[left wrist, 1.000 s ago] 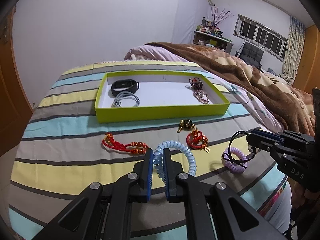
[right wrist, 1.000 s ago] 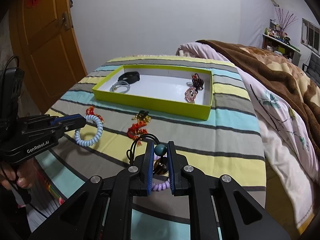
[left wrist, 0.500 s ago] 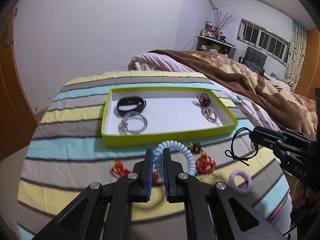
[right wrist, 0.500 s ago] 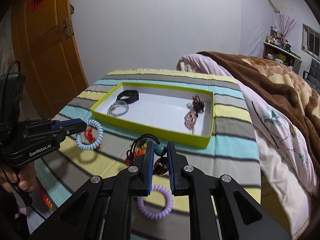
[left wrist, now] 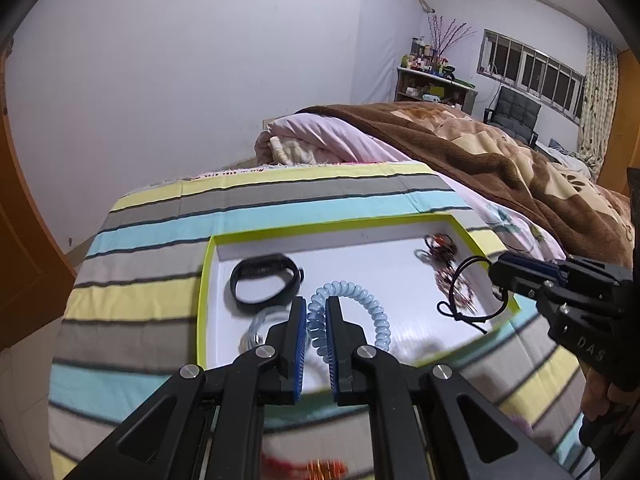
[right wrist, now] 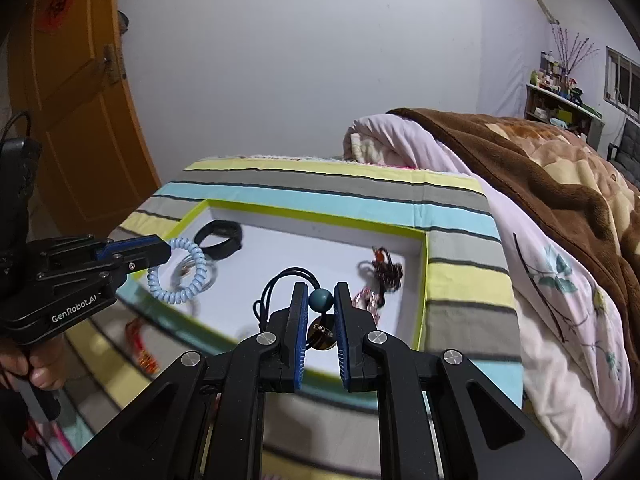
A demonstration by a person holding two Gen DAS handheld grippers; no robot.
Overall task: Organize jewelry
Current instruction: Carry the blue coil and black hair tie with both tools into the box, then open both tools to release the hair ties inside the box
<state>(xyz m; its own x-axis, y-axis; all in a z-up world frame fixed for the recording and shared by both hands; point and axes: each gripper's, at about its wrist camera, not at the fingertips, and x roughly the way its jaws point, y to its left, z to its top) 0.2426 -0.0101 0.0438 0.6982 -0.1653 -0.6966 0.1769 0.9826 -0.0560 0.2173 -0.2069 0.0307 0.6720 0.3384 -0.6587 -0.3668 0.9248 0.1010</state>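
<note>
1. Nearest me, the left gripper was clamped narrow on a pale blue coil band; most of the loop stuck out past the fingertips, over the near left part of the tray; in the right wrist view the same gripper carried the coil above the tray's left end.
2. The right gripper was pinched on a black cord necklace, gripping its teal bead; a brass-coloured pendant hung just below between the fingers; the cord loop rose to the left of the left finger; from the left wrist view the cord dangled above the tray's near right corner.
3. Left outside: red-and-gold pieces lay blurred on the striped cloth, in front of the tray's near wall; how many, I could not tell.
4. Done so far: inside the yellow-green tray lay a black wristband; a clear bangle just beside it, partly behind the left gripper; dark red beaded pieces at the far right end.
5. My judgement: the job was roughly half through; both held pieces were over the tray but not yet set down; letting go looked like the next call, and the cord could snag on the beaded pieces.
6. Farthest, a brown blanket on the bed, untouched.
</note>
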